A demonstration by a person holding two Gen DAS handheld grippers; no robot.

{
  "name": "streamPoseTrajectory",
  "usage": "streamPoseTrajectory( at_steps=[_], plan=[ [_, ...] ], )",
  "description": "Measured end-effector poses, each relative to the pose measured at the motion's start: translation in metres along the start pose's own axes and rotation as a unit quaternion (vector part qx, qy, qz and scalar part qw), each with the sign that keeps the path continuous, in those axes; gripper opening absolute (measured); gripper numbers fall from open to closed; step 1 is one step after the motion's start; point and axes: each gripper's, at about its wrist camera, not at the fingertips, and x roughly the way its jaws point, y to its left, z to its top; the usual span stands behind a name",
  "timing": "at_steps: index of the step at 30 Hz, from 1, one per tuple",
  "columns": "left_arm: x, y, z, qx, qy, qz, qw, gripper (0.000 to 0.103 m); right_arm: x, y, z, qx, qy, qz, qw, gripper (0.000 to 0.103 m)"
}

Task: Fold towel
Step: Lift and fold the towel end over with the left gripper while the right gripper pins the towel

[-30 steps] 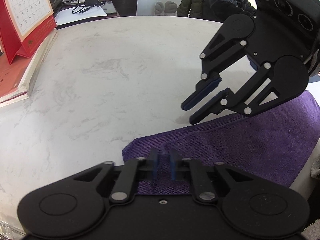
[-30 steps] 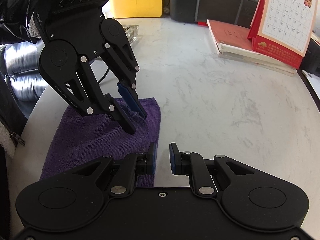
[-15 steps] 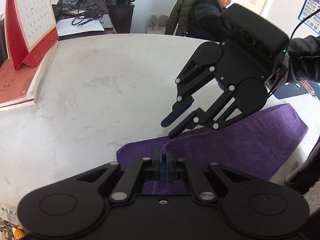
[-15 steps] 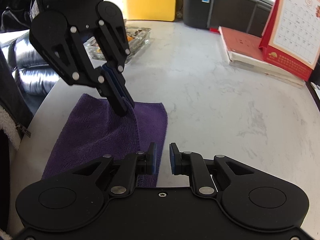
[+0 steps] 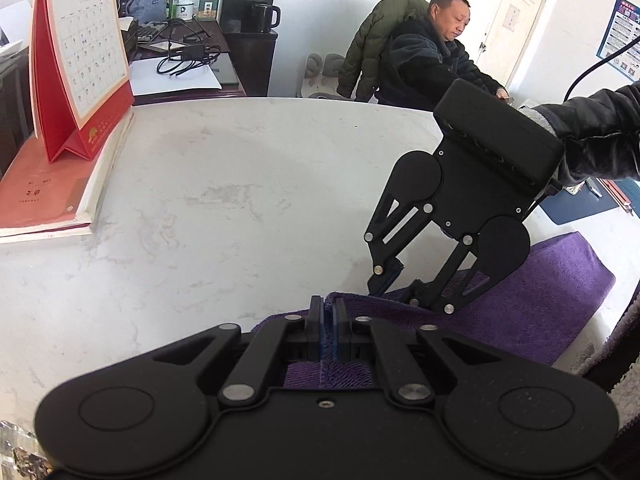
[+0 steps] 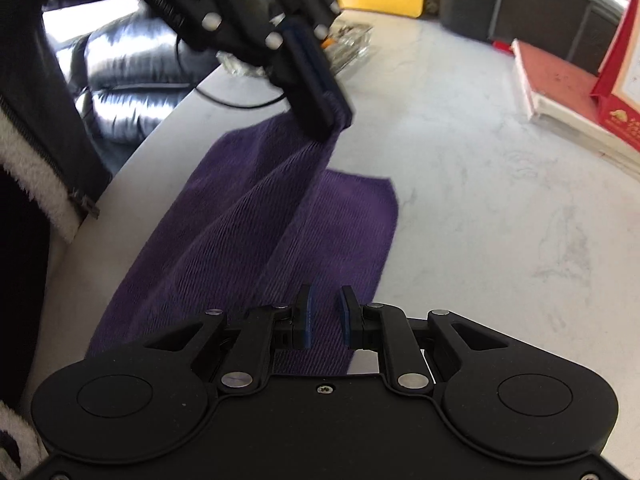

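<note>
A purple towel lies at the near edge of a white marble table. My left gripper is shut on the towel's edge and holds that corner up off the table, so the cloth hangs taut from it. My right gripper points steeply down at the towel's other end. Its jaws stand a little apart with towel under the gap, and nothing looks pinched. Its fingertips are at the cloth's surface in the left wrist view.
A red desk calendar stands on a red book at the table's far side. A clear container sits behind the left gripper. A seated person is beyond the table. A sleeve holds the right gripper.
My left gripper's jaws shut on the towel's edge, then rose and drew the corner up. My right gripper tipped down and rolled over the towel, its gap unchanged.
</note>
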Motion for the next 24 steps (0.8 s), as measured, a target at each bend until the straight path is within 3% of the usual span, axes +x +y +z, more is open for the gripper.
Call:
streamPoseTrajectory(
  at_steps=[8, 24],
  plan=[
    [0.000, 0.010, 0.002, -0.002, -0.004, 0.009, 1.0000, 0.004, -0.001, 0.001, 0.000, -0.014, 0.002, 0.012, 1.000, 0.013],
    [0.063, 0.025, -0.008, 0.010, 0.042, 0.042, 0.9982, 0.004, -0.005, 0.005, 0.000, -0.025, 0.001, 0.009, 1.000, 0.013]
  ],
)
